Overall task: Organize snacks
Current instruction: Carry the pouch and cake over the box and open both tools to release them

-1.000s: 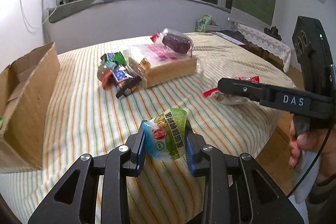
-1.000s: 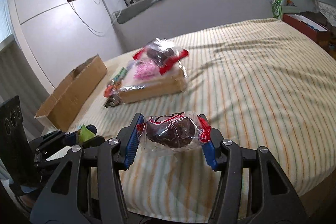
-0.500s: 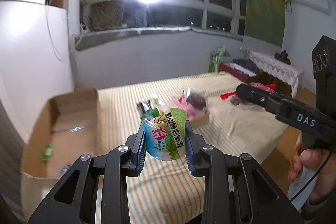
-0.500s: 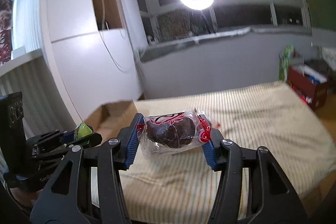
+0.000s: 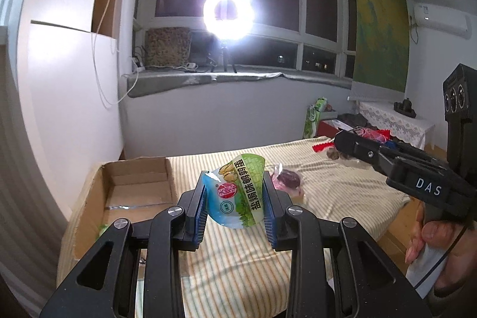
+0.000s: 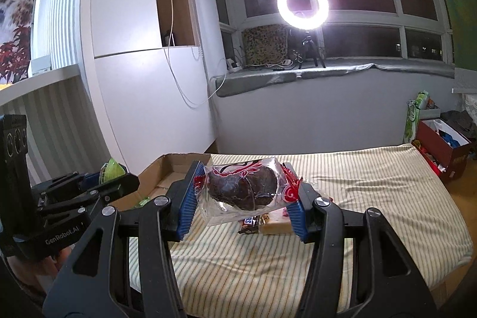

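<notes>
My left gripper (image 5: 235,207) is shut on a green and blue snack packet (image 5: 238,192), held high above the striped table (image 5: 342,192). My right gripper (image 6: 243,198) is shut on a clear-wrapped chocolate cake (image 6: 243,188) with red ends, also held above the table. An open cardboard box (image 5: 131,195) stands at the table's left end; it also shows in the right wrist view (image 6: 170,172). A pile of other snacks (image 6: 265,221) lies on the table behind the cake. The right gripper shows in the left wrist view (image 5: 354,146), and the left gripper in the right wrist view (image 6: 119,178).
A white cabinet wall (image 6: 143,97) stands behind the box. A ring light (image 6: 302,5) shines on the window sill. A red box (image 6: 441,145) with clutter sits beyond the table's far right. A wrapped dark snack (image 5: 287,181) lies mid-table.
Both grippers have risen and tilted up with their snacks, so the table looks lower and farther. The cardboard box has come into fuller view at the left.
</notes>
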